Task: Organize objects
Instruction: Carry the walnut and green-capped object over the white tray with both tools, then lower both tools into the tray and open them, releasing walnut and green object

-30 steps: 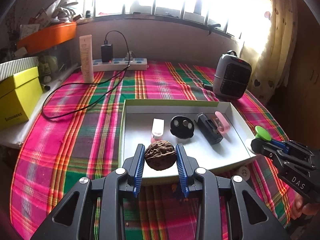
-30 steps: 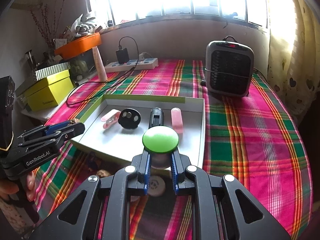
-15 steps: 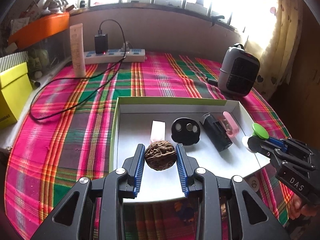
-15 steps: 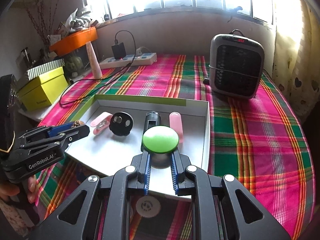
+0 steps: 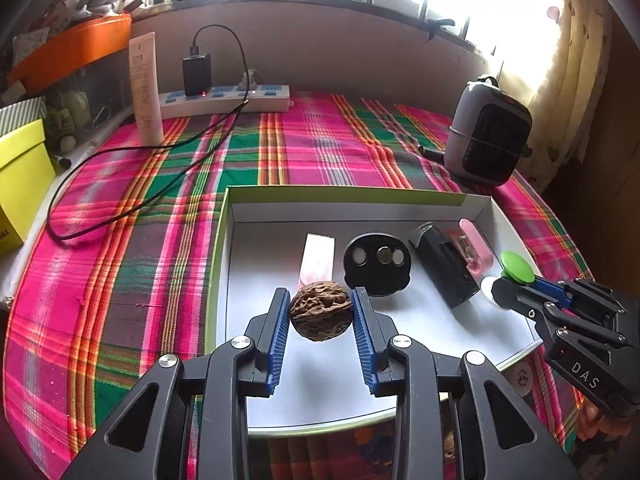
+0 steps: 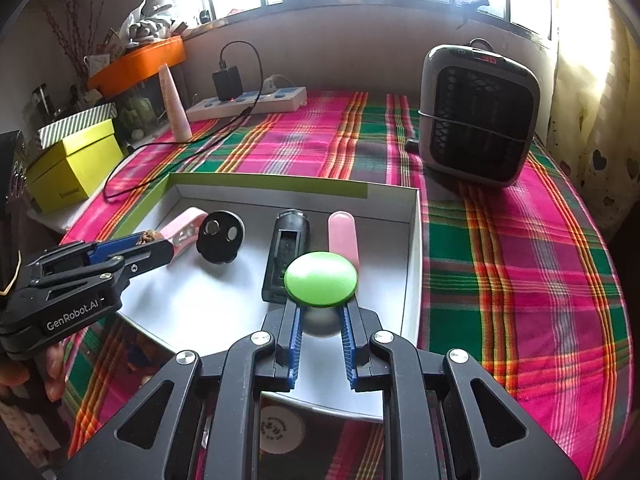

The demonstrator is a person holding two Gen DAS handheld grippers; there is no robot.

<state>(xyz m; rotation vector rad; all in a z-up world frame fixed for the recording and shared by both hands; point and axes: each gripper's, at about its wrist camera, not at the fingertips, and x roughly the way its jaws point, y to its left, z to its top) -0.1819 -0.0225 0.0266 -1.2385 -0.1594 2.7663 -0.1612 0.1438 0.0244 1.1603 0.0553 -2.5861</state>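
Observation:
My left gripper [image 5: 320,316] is shut on a brown walnut [image 5: 320,314] and holds it above the near left part of a white tray [image 5: 344,194]. My right gripper [image 6: 320,312] is shut on a white object with a round green top [image 6: 321,278], above the tray's [image 6: 416,248] near right part. The tray holds a pink-white clip [image 5: 318,258], a black disc with round metal pieces [image 5: 378,262], a black box-shaped device [image 5: 446,266] and a pink capsule-shaped case [image 5: 476,246]. The right gripper shows in the left wrist view [image 5: 508,290], and the left in the right wrist view [image 6: 154,242].
The table has a pink and green plaid cloth [image 5: 160,216]. A grey heater [image 6: 478,114] stands at the back right. A power strip [image 5: 224,100] with a black charger and cable, a cream tube [image 5: 146,88] and a yellow box [image 6: 74,164] stand at the back left.
Both grippers have moved forward over the tray with their objects still held. The tray's contents have not moved.

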